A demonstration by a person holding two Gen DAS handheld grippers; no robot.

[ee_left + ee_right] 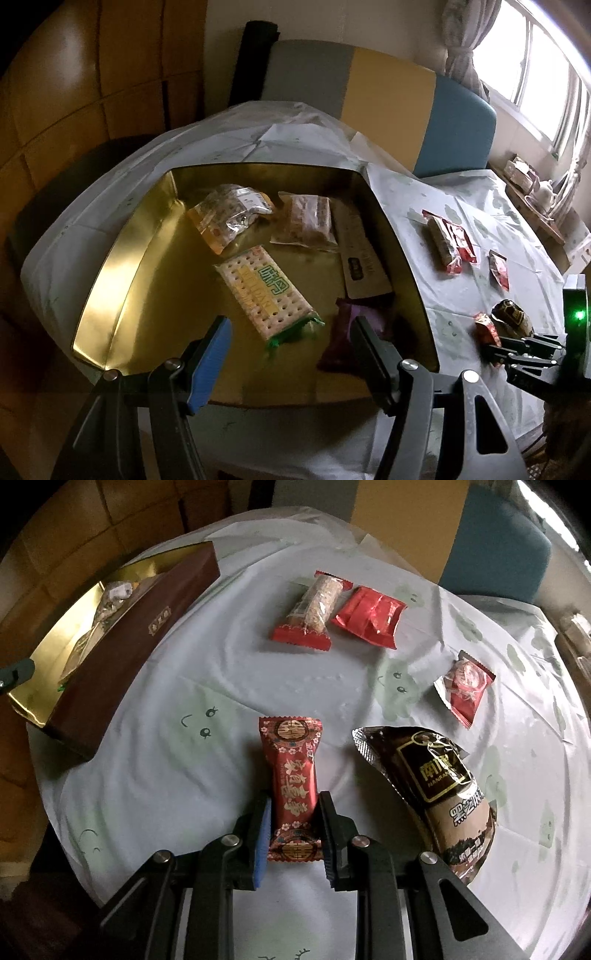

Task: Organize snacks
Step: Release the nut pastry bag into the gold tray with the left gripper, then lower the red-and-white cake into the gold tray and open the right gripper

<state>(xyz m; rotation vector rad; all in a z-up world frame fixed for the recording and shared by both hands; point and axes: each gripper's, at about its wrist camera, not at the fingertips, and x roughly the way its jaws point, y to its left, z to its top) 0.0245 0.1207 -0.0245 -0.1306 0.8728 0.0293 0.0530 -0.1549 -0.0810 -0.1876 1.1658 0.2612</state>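
Tabletop (229,672): pale printed cloth, window-lit | right gripper (293,834): grasping red patterned snack packet (293,775) | left gripper (290,354): released above gold-lined box (122,280)

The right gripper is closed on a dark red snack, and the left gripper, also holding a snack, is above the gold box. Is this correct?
Not fully. In the left wrist view, the left gripper is open and holds nothing above the gold box. The right gripper is closed on the dark red snack, as you say.

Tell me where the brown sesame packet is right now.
In the right wrist view, the brown sesame packet lies on the tablecloth, just right of the red candy gripped by the right gripper.
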